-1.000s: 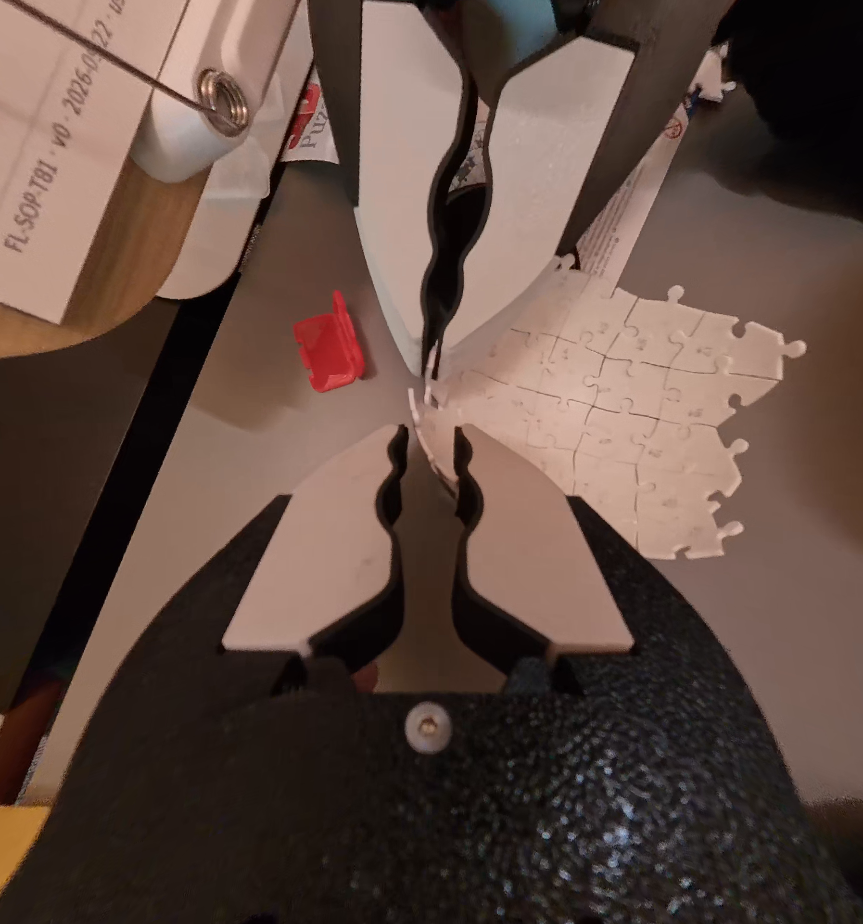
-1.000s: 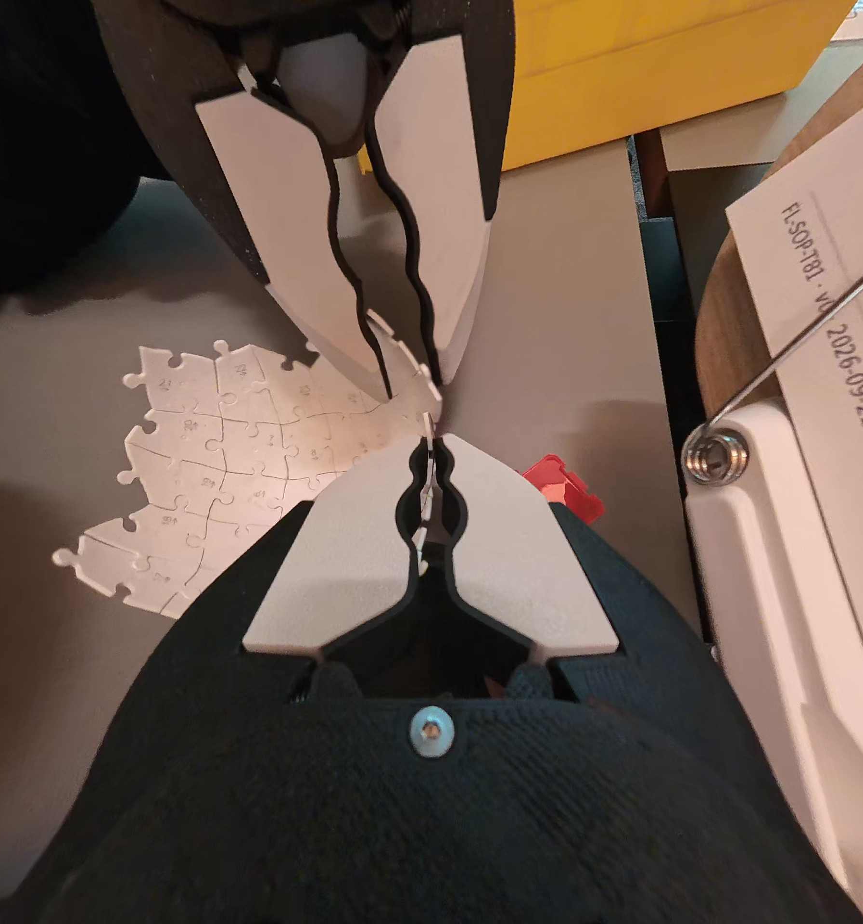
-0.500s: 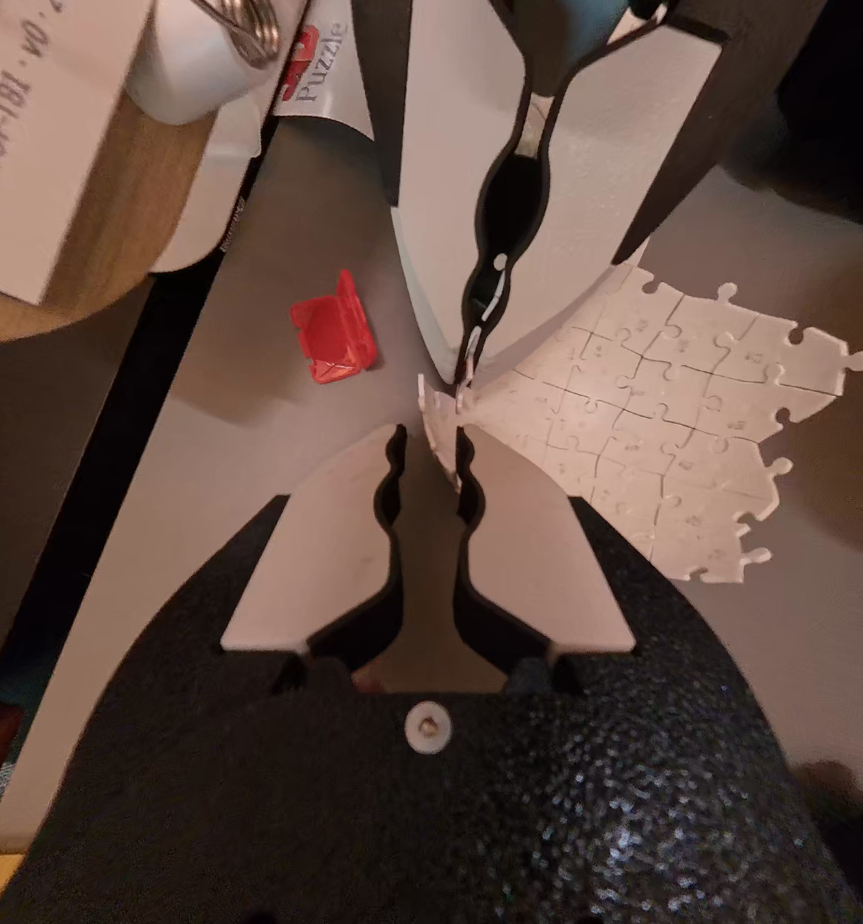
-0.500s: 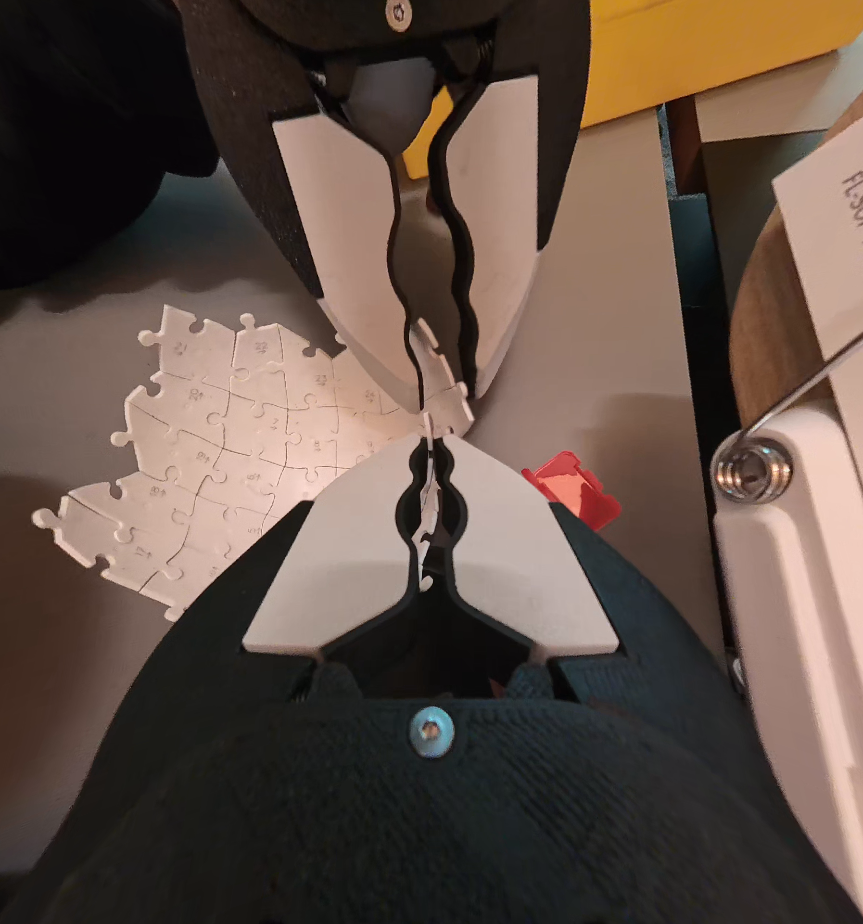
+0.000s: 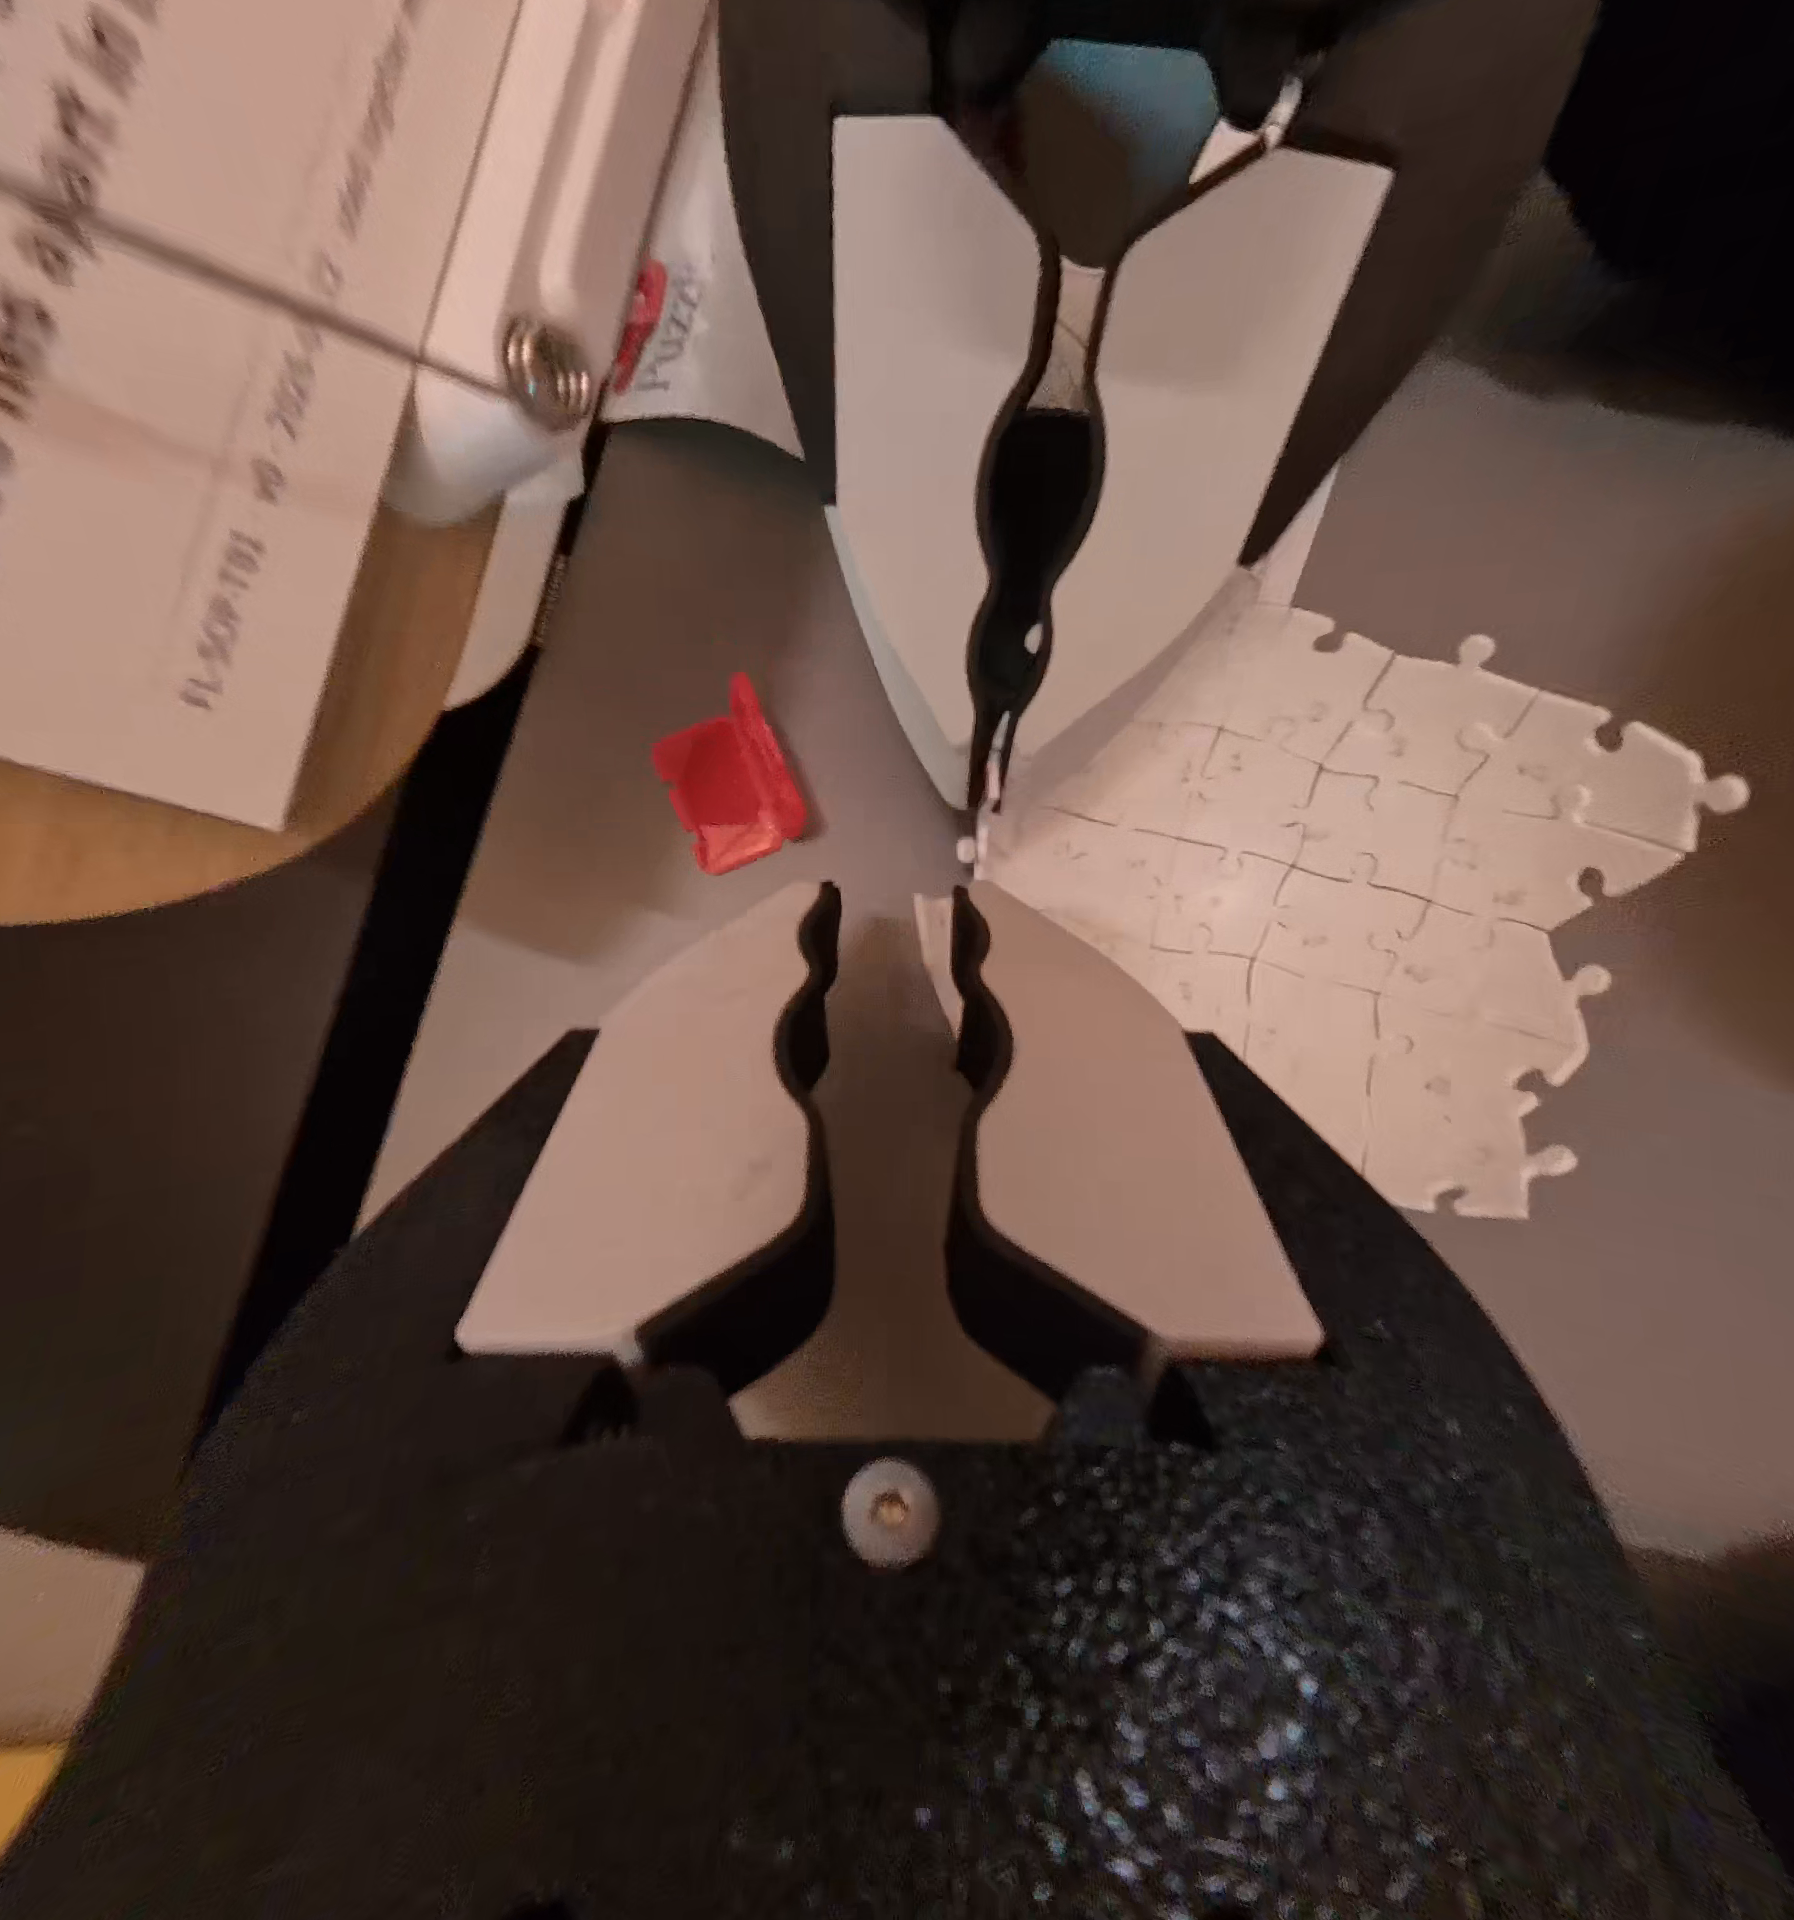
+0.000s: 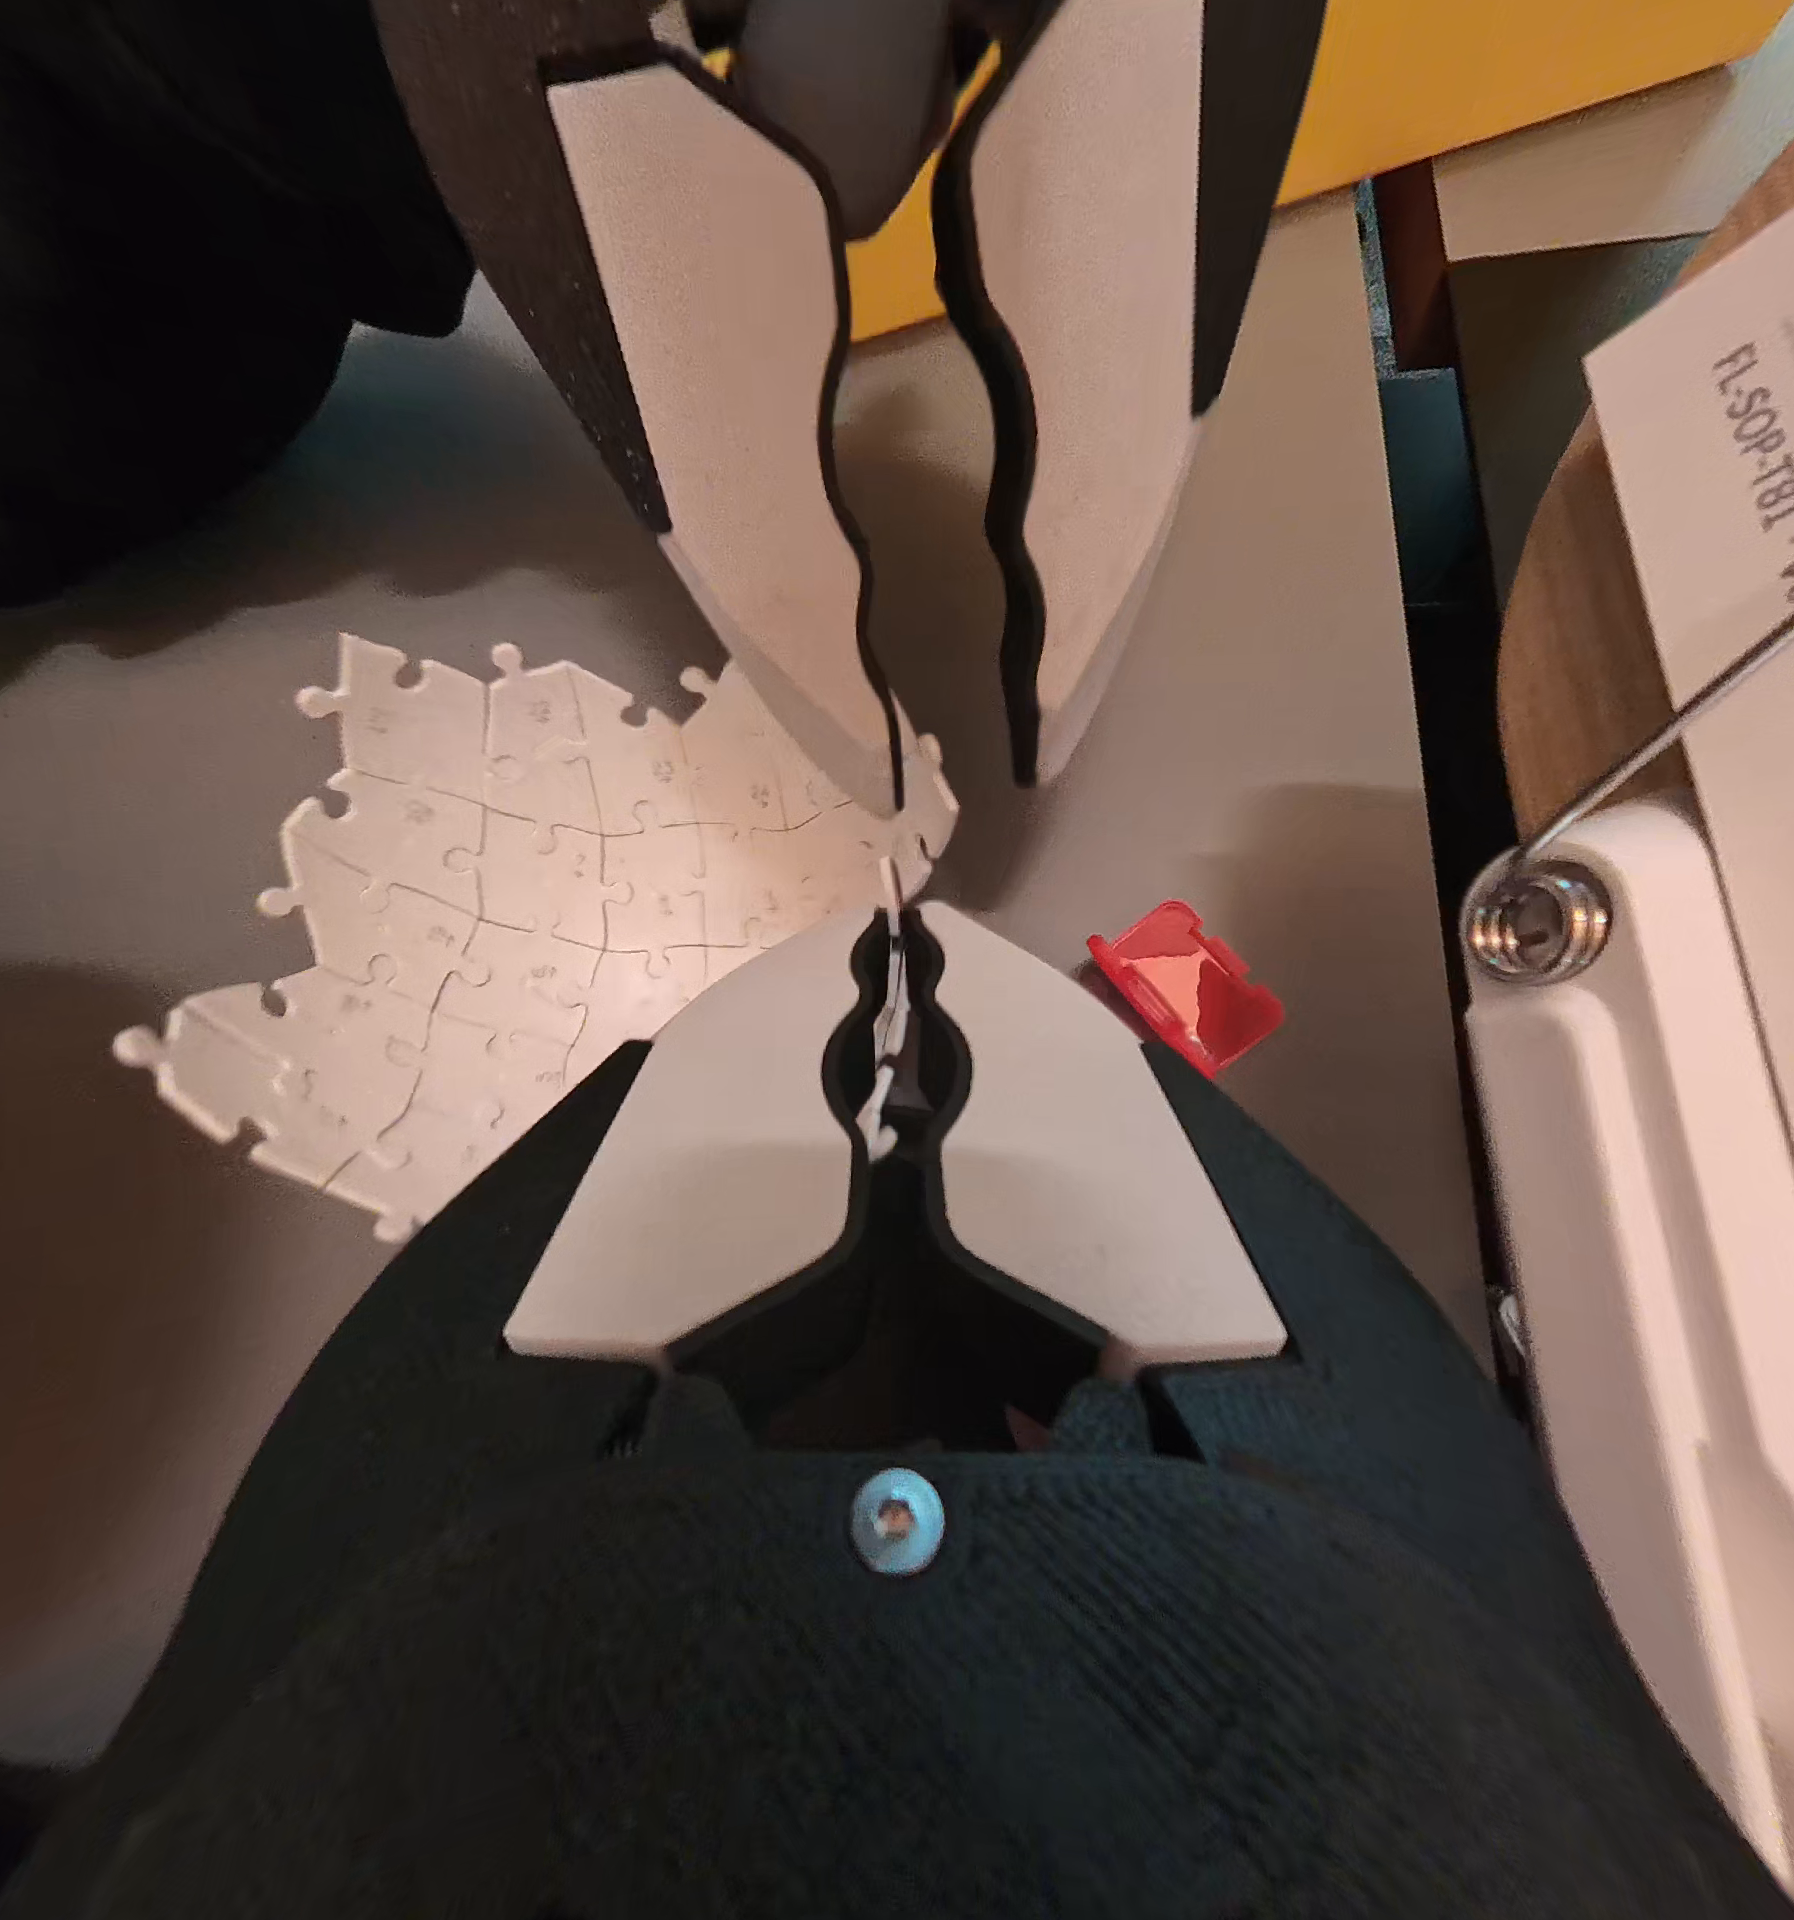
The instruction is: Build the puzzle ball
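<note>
A flat white sheet of joined puzzle pieces (image 5: 1340,883) lies on the grey table; it also shows in the right wrist view (image 6: 519,883). My right gripper (image 6: 898,914) is shut on a single white puzzle piece (image 6: 891,997), held edge-on, with its tip at the sheet's near corner. In the left wrist view the right gripper (image 5: 986,800) comes in from the top. My left gripper (image 5: 893,899) is open and empty. It faces the right one (image 6: 960,795), with one fingertip on the sheet's corner and the sheet's edge between its fingers.
A small red plastic part (image 5: 732,795) lies on the table beside the grippers (image 6: 1184,982). A white clip stand holding a printed card (image 6: 1703,1143) sits on a wooden board (image 5: 197,312). A yellow box (image 6: 1495,83) stands behind. A dark sleeve is at the far side. My two grippers' fingertips are within a few centimetres of each other.
Both grippers shifted slightly but stay tip to tip at the sheet's corner. The right one still holds its piece and the left stays open.
</note>
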